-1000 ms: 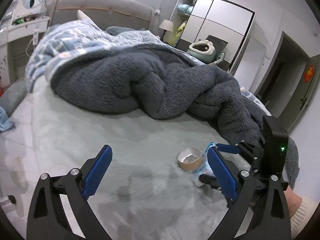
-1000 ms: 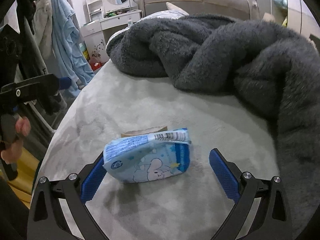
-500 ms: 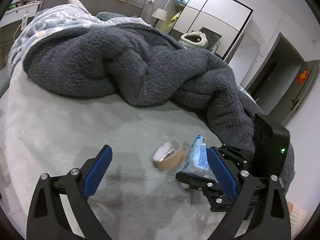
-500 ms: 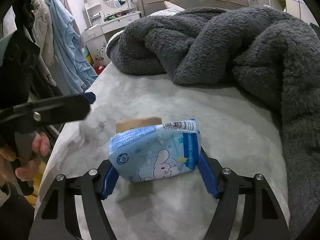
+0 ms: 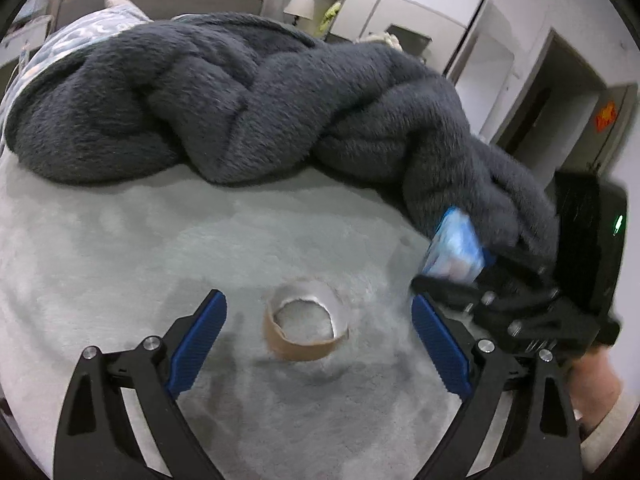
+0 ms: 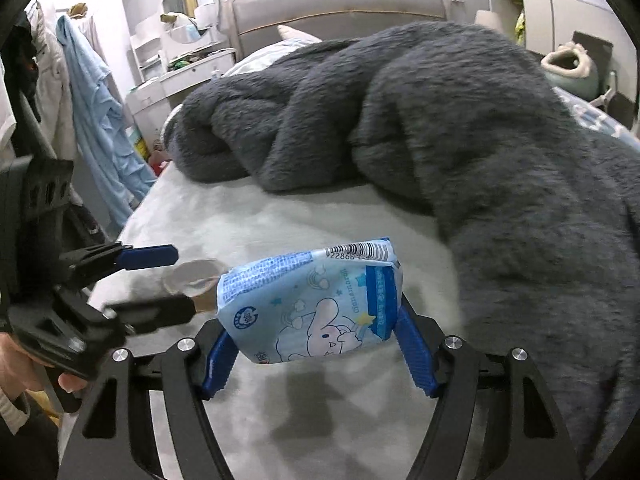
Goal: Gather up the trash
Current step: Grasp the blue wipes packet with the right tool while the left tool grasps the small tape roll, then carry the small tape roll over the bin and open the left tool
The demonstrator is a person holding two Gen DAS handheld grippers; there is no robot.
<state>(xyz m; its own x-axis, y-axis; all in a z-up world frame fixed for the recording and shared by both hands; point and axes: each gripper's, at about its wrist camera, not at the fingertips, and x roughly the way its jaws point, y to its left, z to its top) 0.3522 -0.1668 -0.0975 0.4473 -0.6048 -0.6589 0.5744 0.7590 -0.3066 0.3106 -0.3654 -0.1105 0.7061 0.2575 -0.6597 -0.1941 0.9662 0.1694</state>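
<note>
A brown cardboard tape core (image 5: 306,326) lies on the grey bed sheet (image 5: 140,240). My left gripper (image 5: 318,338) is open, its blue fingers either side of the core without touching it. My right gripper (image 6: 316,354) is shut on a light blue tissue pack (image 6: 316,308) with a cartoon rabbit and holds it lifted above the sheet. The pack shows blurred in the left wrist view (image 5: 454,250), held by the right gripper. The core (image 6: 196,280) and left gripper (image 6: 160,284) show at the left of the right wrist view.
A dark grey fluffy blanket (image 5: 240,96) is heaped across the bed behind the trash. The bed's left edge (image 6: 132,224) drops off toward hanging clothes (image 6: 100,120) and a dresser (image 6: 180,76). A wardrobe (image 5: 400,12) and a doorway (image 5: 536,108) stand beyond.
My right gripper closed on the tissue pack and lifted it off the sheet. My left gripper moved in until its open fingers flank the tape core.
</note>
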